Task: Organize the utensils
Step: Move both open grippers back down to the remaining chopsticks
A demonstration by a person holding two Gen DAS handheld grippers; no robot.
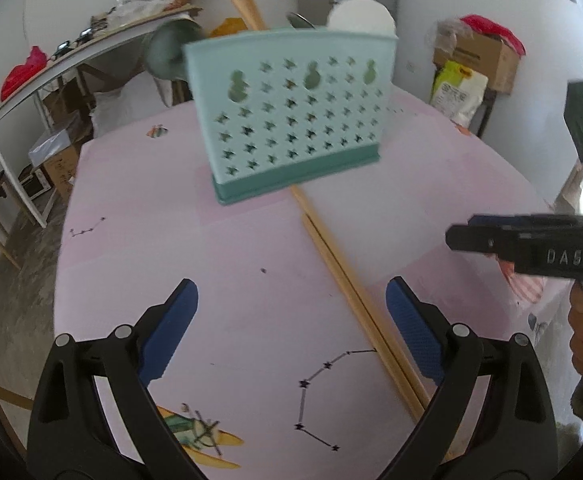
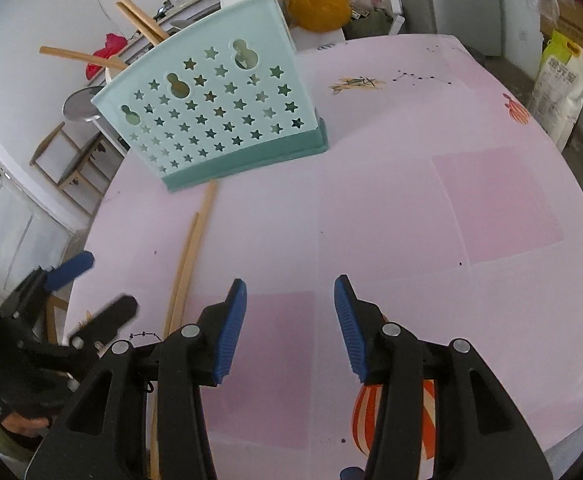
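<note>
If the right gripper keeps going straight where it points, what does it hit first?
Likely the bare pink tablecloth. The right gripper is open and empty, with the chopsticks to its left and the holder farther off.

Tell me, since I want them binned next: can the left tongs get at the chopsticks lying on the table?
Probably yes. The left tongs stand open with the chopsticks running between the pads near the right one; nothing covers them. The holder sits further off.
</note>
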